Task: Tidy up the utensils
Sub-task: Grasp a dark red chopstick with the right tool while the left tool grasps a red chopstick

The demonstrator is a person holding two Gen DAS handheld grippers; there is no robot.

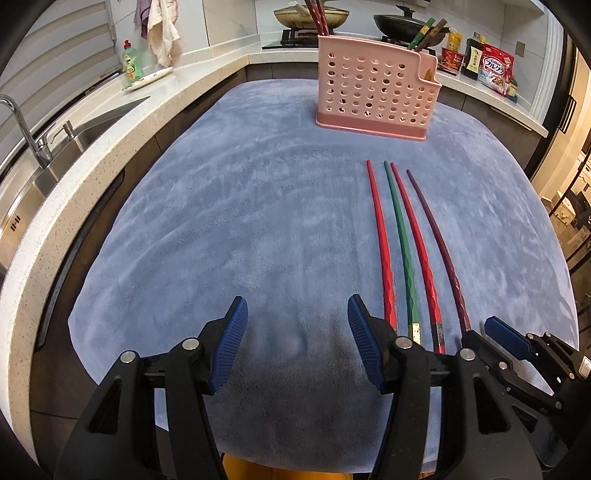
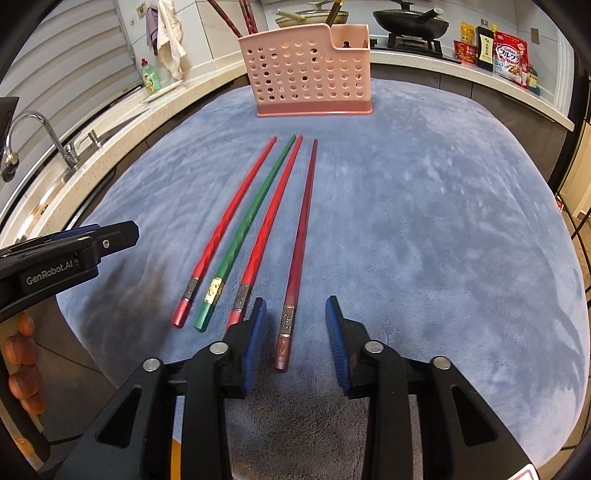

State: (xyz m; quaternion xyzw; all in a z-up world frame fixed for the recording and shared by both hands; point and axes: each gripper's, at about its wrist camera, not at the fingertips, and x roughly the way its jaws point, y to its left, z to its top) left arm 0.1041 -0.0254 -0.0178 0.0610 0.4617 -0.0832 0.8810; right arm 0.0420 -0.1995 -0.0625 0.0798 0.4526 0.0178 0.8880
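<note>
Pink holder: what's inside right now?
Pink holder contains dark red chopsticks on the left and a brown pair on the right. Lower ends are mostly hidden behind its wall.

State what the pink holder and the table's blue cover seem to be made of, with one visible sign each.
Pink holder: probably moulded plastic, matt; even rows of round holes and smooth rounded edges. Blue cover: soft pile fabric, perhaps fleece; brushed streaks of lighter and darker nap.

both wrist views look forward, low over the blue plush cloth toward the perforated pink plastic utensil holder. the left sits left of the right; both share four coloured chopsticks.
</note>
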